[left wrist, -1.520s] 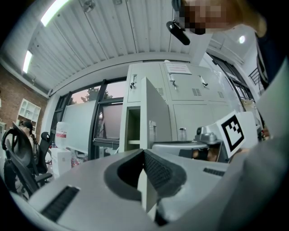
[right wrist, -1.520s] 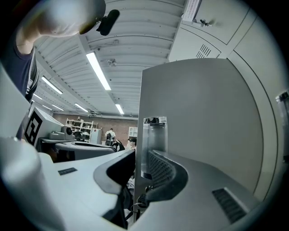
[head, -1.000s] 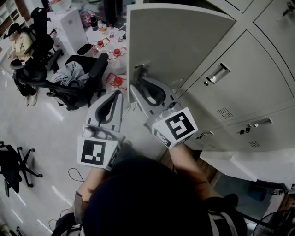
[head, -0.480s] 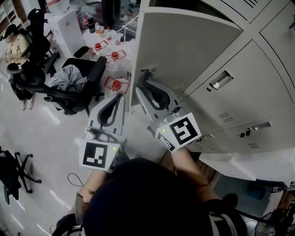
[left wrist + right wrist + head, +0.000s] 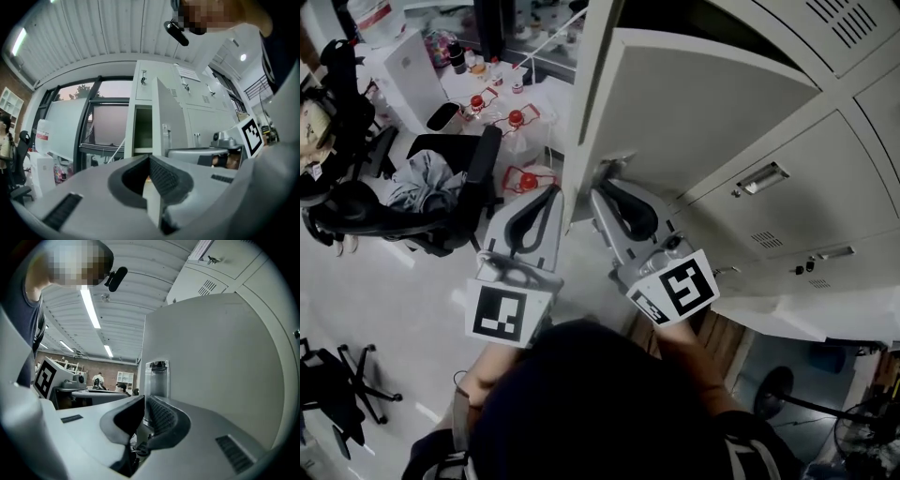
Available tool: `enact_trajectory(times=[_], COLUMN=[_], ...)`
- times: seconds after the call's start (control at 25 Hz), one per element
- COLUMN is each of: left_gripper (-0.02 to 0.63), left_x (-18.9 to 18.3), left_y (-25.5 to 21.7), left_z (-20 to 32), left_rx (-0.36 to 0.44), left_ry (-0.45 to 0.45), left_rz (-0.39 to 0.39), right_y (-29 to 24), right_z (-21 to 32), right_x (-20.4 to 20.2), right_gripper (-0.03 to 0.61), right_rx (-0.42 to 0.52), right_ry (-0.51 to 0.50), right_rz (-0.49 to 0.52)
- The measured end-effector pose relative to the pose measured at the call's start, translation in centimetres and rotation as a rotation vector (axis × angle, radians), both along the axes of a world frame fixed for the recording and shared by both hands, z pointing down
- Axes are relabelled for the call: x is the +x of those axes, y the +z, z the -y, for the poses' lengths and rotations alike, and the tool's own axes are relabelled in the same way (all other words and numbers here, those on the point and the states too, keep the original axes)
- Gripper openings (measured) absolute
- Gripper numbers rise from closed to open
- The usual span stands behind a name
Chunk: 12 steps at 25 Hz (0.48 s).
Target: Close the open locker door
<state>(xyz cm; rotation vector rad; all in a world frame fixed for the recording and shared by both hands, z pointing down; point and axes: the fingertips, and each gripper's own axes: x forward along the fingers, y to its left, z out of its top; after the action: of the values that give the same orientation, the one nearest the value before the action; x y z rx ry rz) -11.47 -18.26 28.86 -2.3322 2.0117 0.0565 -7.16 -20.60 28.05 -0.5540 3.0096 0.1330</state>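
- Your right gripper (image 5: 602, 183) has its jaws pinched together, tips right at the shiny handle (image 5: 155, 376) of the smooth grey metal locker door (image 5: 703, 112), which is hanging open.
- Left gripper (image 5: 551, 190) is closed too with nothing in it, just beside the door's free edge, with open floor (image 5: 394, 300) to the left.

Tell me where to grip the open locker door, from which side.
Grip the metal handle on the locker door, near its free edge, coming from the face toward the person: the flat panel offers nothing else; the right gripper points at it.

The handle (image 5: 155, 376) is partly covered by the right gripper (image 5: 143, 404), and the door (image 5: 220, 362) is cut off at the edge.
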Motion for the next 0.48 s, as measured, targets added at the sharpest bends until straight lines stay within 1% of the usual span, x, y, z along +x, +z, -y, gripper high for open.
enact_trajectory(times=[0.28,0.48], left_gripper=[0.002,0.002], left_x=[-1.0,-1.1], left_y=[-0.2,-0.4], left_z=[2.4,3.8], left_rx=[0.015,0.02], left_ry=[0.096,0.192], left_rz=[-0.002,0.011], right_y=[0.0,-0.1], right_z=[1.1,2.1], right_x=[-0.9,-1.5], right_gripper=[0.041,0.041], right_rx=[0.006,0.003], right_ry=[0.064,0.137], right_rz=[0.002,0.007])
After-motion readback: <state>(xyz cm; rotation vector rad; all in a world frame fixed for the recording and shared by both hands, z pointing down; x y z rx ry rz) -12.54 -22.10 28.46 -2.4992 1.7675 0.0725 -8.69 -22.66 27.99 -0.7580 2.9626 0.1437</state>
